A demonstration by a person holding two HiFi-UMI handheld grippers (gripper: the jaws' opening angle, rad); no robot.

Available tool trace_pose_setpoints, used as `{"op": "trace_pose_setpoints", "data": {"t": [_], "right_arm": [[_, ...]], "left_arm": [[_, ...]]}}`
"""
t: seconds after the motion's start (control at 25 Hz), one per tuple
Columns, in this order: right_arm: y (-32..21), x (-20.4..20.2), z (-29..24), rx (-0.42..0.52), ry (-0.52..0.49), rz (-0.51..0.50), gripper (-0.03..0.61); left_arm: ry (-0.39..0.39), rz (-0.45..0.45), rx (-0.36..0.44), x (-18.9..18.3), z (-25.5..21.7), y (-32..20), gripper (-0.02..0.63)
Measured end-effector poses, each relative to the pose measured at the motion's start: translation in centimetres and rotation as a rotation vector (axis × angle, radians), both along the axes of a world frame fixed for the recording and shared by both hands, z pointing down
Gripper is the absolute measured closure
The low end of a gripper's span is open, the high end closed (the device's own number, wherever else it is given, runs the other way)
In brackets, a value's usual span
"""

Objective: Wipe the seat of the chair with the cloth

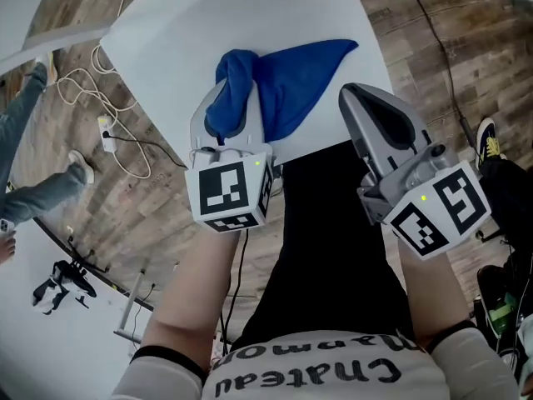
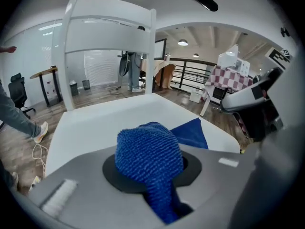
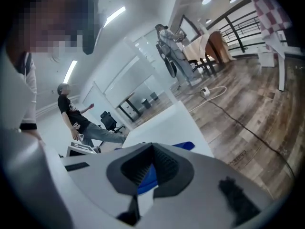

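Note:
A blue cloth (image 1: 291,77) lies on the white chair seat (image 1: 208,23), one end spread flat toward the right. My left gripper (image 1: 226,113) is shut on the cloth's bunched left end, just above the seat's near edge. In the left gripper view the cloth (image 2: 150,149) bulges up between the closed jaws of the left gripper (image 2: 152,175), with the seat (image 2: 95,123) beyond. My right gripper (image 1: 358,98) hovers over the seat's near right corner, shut with nothing in it. In the right gripper view the right gripper (image 3: 151,168) points at the cloth (image 3: 183,145).
The chair's white backrest (image 2: 109,27) rises at the seat's far side. Cables (image 1: 92,98) and a power strip (image 1: 108,136) lie on the wooden floor at left, near a person's legs (image 1: 42,194). A person in a black shirt (image 3: 74,116) stands beyond the chair.

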State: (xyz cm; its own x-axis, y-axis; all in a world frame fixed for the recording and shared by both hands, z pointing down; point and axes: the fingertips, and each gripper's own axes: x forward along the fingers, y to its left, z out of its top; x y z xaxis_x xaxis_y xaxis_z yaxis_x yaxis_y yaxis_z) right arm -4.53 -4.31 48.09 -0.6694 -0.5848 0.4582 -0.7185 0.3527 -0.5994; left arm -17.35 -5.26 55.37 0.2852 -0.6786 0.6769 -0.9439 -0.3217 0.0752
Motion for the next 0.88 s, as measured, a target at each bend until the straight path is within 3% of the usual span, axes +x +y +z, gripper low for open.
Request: {"op": "trace_pose_setpoints", "data": {"t": [0.56, 0.72, 0.88], "right_arm": [[-1.2, 11.4, 0.1, 0.001, 0.019, 0.224, 0.565], [-1.4, 13.4, -0.6, 0.007, 0.031, 0.259, 0.565], [-1.7, 14.0, -0.9, 0.009, 0.040, 0.268, 0.565]], "left_arm": [[0.055, 0.233, -0.016, 14.1, 0.3, -4.2, 0.522], [0.083, 0.267, -0.034, 17.5, 0.2, -4.7, 0.522], [0.128, 0.356, -0.063, 20.1, -0.2, -4.4, 0.520]]}}
